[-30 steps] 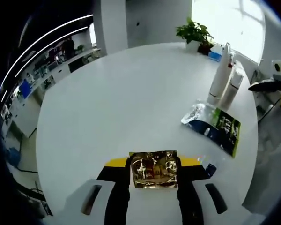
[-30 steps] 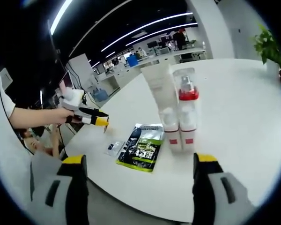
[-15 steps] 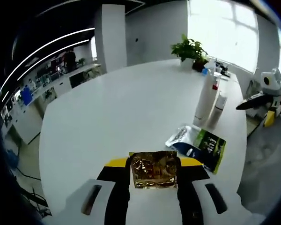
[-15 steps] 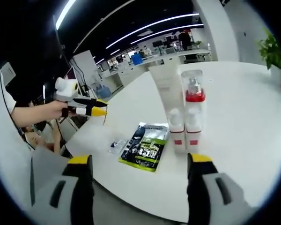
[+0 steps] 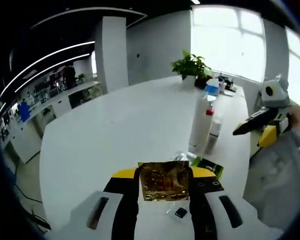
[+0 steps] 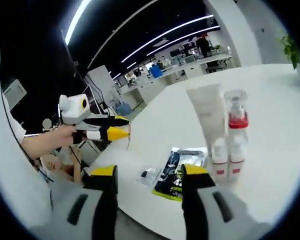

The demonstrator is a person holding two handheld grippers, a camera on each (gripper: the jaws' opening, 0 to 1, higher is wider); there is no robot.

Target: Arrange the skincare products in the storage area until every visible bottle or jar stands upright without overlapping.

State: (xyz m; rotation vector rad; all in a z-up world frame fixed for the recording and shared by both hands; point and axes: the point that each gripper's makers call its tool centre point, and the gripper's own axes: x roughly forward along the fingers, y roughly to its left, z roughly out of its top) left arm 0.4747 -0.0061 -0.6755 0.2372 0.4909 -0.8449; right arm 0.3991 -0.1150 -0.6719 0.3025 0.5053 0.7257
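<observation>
My left gripper [image 5: 165, 173] is shut on a gold foil sachet [image 5: 165, 184], held flat between the jaws above the white table [image 5: 115, 130]. A tall white tube [image 5: 199, 125] and a smaller pump bottle with a red collar [image 5: 213, 134] stand upright side by side. A green and black sachet [image 5: 206, 165] lies flat in front of them. In the right gripper view the tube [image 6: 208, 119] and pump bottle [image 6: 236, 131] stand beyond my right gripper [image 6: 149, 172], which is open around nothing. The green sachet [image 6: 179, 171] lies just past its jaws. A hand holds the left gripper [image 6: 121, 133] at left.
A tiny clear sachet [image 6: 150, 175] lies near the table edge, also below the left jaws [image 5: 180, 212]. A potted plant [image 5: 190, 65] and a blue-capped bottle [image 5: 212, 90] stand at the far side. The right gripper [image 5: 246, 129] hangs off the table's right edge. Office desks lie beyond.
Both views have swung and dropped lower toward the table edge. The right gripper's jaws have narrowed but stay apart. The gold sachet stays clamped in the left gripper.
</observation>
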